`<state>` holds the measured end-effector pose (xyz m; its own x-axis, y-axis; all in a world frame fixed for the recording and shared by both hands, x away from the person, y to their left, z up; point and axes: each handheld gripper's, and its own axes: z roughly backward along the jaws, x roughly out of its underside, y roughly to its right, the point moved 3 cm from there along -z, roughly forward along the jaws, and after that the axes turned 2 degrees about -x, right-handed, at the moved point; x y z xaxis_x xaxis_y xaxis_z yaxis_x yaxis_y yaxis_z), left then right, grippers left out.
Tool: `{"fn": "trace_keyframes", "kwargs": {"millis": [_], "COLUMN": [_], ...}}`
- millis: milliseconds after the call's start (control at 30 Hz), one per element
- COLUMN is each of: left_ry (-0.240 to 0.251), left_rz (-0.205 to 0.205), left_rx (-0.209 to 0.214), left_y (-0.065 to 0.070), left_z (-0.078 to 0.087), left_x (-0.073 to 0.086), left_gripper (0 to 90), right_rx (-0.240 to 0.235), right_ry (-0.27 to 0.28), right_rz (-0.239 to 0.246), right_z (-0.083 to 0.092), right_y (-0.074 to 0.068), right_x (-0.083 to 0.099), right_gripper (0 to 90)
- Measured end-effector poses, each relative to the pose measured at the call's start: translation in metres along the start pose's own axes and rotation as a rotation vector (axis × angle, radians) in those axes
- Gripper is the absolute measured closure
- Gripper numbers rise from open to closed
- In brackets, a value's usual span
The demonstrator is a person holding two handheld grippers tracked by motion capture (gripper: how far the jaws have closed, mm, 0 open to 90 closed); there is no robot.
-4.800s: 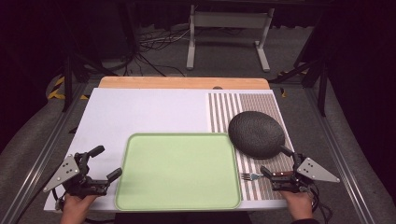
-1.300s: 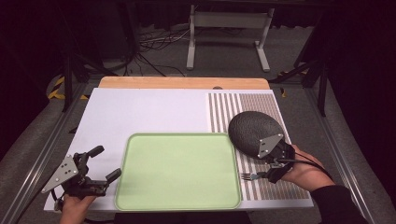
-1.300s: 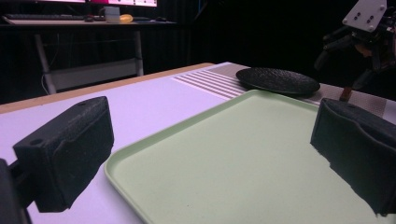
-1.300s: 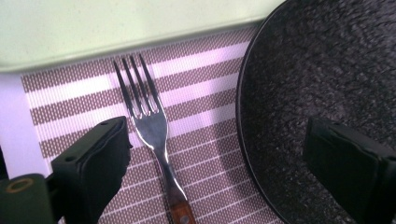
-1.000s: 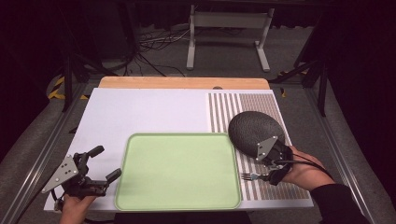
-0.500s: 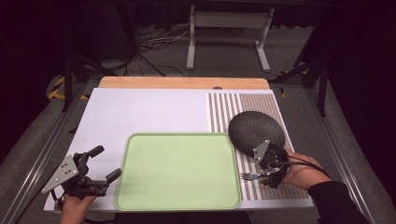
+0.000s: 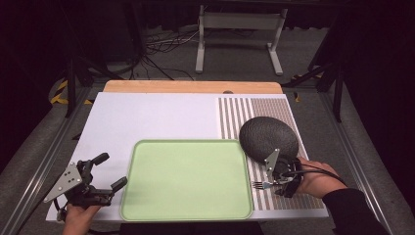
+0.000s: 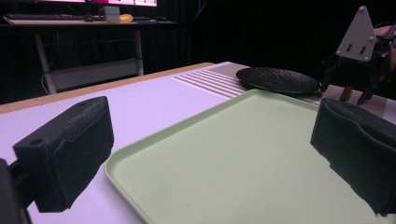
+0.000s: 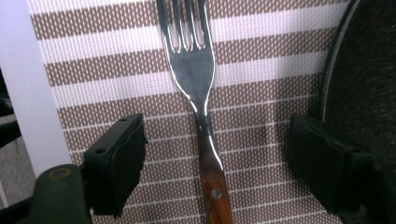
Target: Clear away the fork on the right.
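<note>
Here the right gripper [image 7: 276,185] is lowered over the fork [image 9: 196,88], its two black fingers [image 9: 116,163] standing either side of the fork's neck where the steel meets the wooden handle. The fingers have just been closing, yet a gap shows on both sides of the fork, so nothing is pinched. The fork lies flat on the striped placemat [image 7: 274,110], tines pointing away from the fingers toward the green tray [image 7: 186,178], whose right edge sits just beyond the tine tips in the high view. Just past one finger lies the rim of the dark round plate [image 7: 268,137], which rests on the same placemat close behind the right gripper.

Across the tray, the left gripper [image 7: 105,171] rests low at the near left corner of the white surface [image 7: 156,115]. Its fingers [image 8: 70,149] are spread wide with nothing between them, and the tray's near left corner lies just ahead of them. Farther off along those fingers, the dark plate and the right gripper's grey plate show beyond the tray's far edge.
</note>
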<state>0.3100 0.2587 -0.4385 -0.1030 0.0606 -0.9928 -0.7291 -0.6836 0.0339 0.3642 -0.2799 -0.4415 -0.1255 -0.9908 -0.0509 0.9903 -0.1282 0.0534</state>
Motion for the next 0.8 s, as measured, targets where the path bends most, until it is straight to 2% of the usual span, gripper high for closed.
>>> {"fn": "trace_keyframes", "kwargs": {"millis": [67,267,333,467,800], "left_ry": [0.000,-0.001,0.000,-0.001,-0.003], "left_rz": [0.000,0.000,-0.003,0.001,0.000], "left_rx": [0.000,0.000,-0.001,0.000,-0.002], "left_y": [0.000,0.000,0.000,0.000,0.000], "left_z": [0.000,0.000,0.000,0.000,-0.001], "left_x": [0.000,0.000,0.000,0.000,0.000], "left_gripper": [0.0,0.0,0.0,0.0,0.0], "right_rx": [-0.006,-0.031,-0.032,-0.041,-0.044], "right_ry": [-0.008,-0.051,-0.055,-0.087,-0.117], "right_rz": [0.007,0.033,0.041,0.041,0.047], "right_z": [0.000,0.001,0.001,0.000,0.000], "right_y": [0.000,0.000,0.001,0.003,0.004], "right_x": [0.000,0.005,0.005,0.010,0.015], "right_gripper": [25.7,41.7,43.7,52.6,71.9]}}
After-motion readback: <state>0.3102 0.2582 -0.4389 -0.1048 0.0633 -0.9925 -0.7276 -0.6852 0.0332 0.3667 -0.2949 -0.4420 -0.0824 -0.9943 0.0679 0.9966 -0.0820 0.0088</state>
